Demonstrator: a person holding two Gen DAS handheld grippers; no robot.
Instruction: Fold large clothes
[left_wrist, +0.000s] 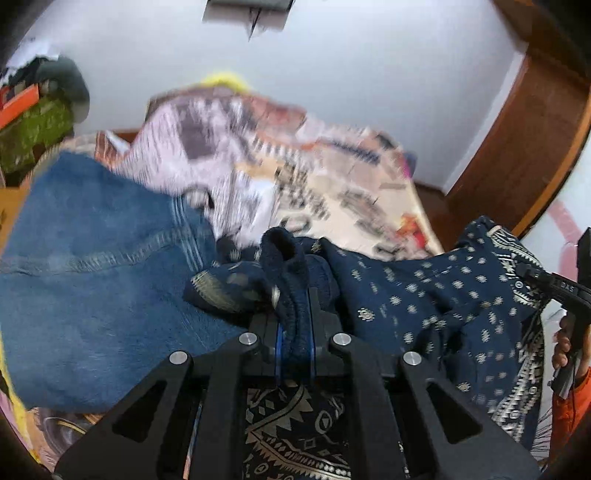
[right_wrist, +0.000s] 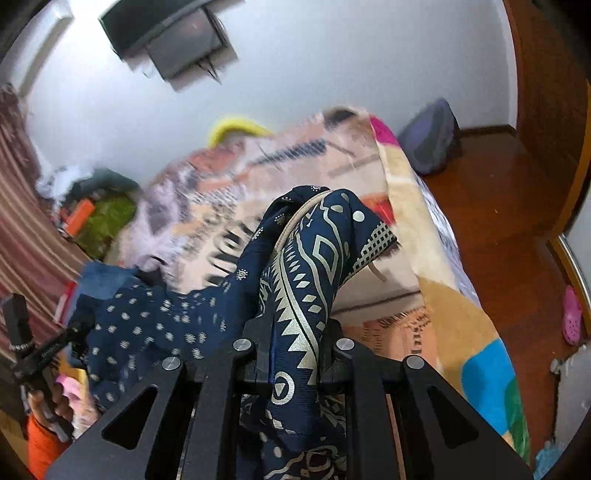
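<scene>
A navy garment (left_wrist: 424, 295) printed with small pale motifs and a cream geometric border is held up between both grippers above the bed. My left gripper (left_wrist: 293, 295) is shut on a bunched navy edge of it. In the right wrist view the same garment (right_wrist: 155, 328) stretches off to the left, and my right gripper (right_wrist: 295, 295) is shut on its patterned border (right_wrist: 317, 251). The fabric hangs below both grippers. The other gripper's black handle, with a hand on it, shows at the right edge (left_wrist: 554, 288) and at the left edge (right_wrist: 40, 350).
A pair of blue jeans (left_wrist: 92, 266) lies on the left of the bed, over a colourful patterned blanket (right_wrist: 402, 206). A pale printed cloth (left_wrist: 207, 147) lies behind the jeans. A wooden floor (right_wrist: 498, 236) with a pink shoe (right_wrist: 571, 315) and a grey bag (right_wrist: 432, 136) lies to the right.
</scene>
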